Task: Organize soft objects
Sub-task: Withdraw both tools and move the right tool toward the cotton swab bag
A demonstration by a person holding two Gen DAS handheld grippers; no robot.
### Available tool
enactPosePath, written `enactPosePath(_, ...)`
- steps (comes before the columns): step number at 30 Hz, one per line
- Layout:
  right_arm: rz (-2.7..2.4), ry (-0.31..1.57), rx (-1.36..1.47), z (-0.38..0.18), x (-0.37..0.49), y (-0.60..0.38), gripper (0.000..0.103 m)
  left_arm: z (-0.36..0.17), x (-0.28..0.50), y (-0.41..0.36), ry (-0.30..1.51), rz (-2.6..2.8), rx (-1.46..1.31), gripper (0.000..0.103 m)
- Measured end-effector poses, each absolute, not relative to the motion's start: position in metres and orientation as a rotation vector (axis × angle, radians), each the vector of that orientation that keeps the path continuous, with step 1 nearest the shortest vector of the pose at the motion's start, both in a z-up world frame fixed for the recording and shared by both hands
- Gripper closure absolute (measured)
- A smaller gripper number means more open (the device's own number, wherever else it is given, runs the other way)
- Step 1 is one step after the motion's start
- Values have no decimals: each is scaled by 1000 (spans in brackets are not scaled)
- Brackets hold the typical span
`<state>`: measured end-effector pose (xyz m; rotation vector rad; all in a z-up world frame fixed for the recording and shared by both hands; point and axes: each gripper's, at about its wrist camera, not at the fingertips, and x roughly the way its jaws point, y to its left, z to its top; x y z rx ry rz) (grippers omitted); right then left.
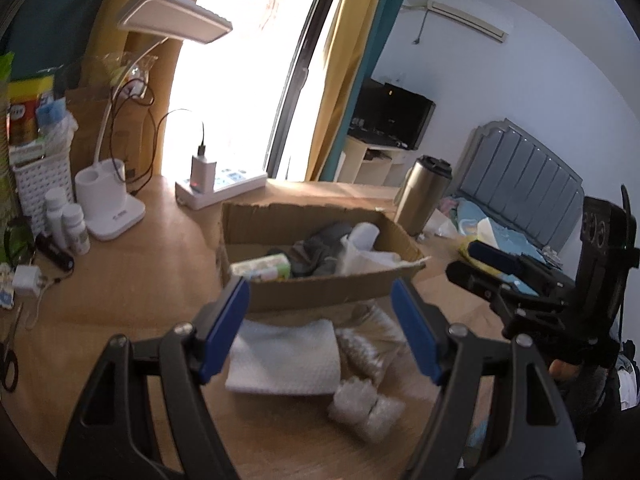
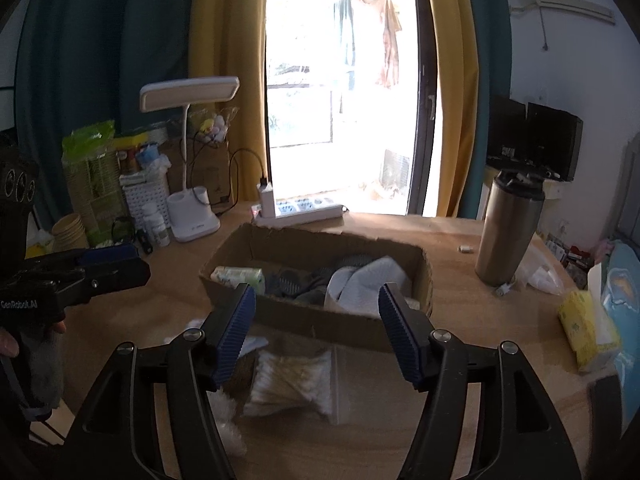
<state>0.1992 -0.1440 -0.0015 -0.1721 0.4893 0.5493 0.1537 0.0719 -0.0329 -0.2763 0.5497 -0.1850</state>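
While both tongs, left and right, gape empty, pinch limp towel mid-fold; swab bag is slippery.

bright window, yellow curtains

A cardboard box sits mid-desk, holding a tissue pack at its left end, dark cloth in the middle and a towel to the right. Before the box lie a bag of cotton swabs and, to its left, a folded paper towel. Behind the box — a power strip; the desk lamp stands left of that. A steel tumbler stands right of the box, a tissue box farther right.
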Motion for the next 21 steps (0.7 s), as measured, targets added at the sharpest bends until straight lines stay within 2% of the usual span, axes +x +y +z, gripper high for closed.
enactPosePath(13,574,603,-202,-46,190,-136,34,-78,147,72,647,-167,-316,28)
enactPosePath(15,575,621,-199,-52,193,-134,29,-83,149,72,661,-164,-318,28)
enactPosePath(17,578,634,-194,-58,195,-133,17,-89,152,73,677,-158,-316,28)
enactPosePath(21,568,668,-200,-71,202,-131,16,-103,164,74,729,-139,-306,28)
